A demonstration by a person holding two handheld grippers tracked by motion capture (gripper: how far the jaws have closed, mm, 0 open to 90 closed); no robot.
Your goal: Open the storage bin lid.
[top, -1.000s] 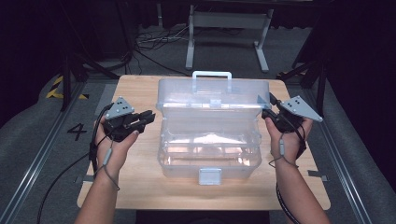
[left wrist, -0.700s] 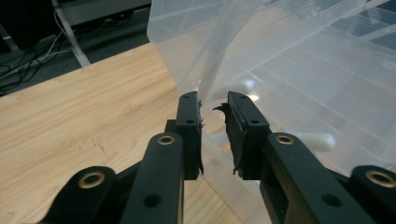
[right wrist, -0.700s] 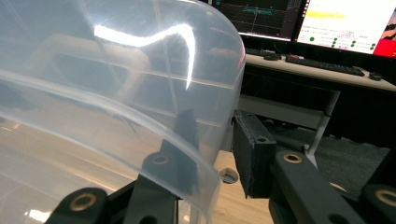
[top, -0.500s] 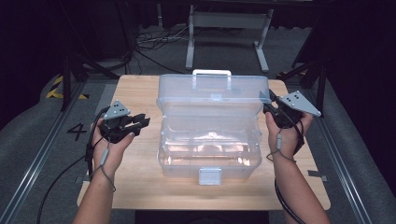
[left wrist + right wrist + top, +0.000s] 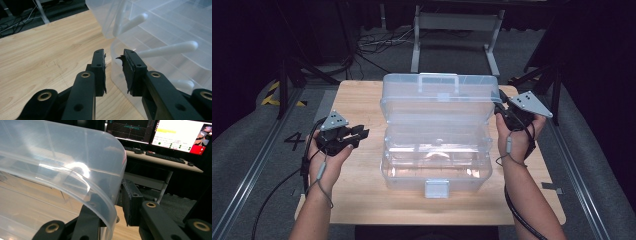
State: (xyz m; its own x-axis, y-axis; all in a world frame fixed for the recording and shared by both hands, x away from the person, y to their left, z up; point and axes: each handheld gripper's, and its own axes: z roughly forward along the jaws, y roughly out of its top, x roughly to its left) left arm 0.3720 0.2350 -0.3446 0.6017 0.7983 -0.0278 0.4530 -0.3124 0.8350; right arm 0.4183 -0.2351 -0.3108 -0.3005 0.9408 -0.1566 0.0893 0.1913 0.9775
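With the right claw (image 5: 501, 107) pinching the lid (image 5: 437, 100) rim, swing it gently while the spread left claw (image 5: 360, 132), beside the box (image 5: 437, 165), stays clear.

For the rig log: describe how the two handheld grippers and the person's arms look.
Both the left gripper and the right gripper are black, each topped by a grey three-cornered plate. Each has two flat black jaws with brass-coloured rivets and worn, frayed pads. A black cable trails from each. The forearms are bare, no sleeves.
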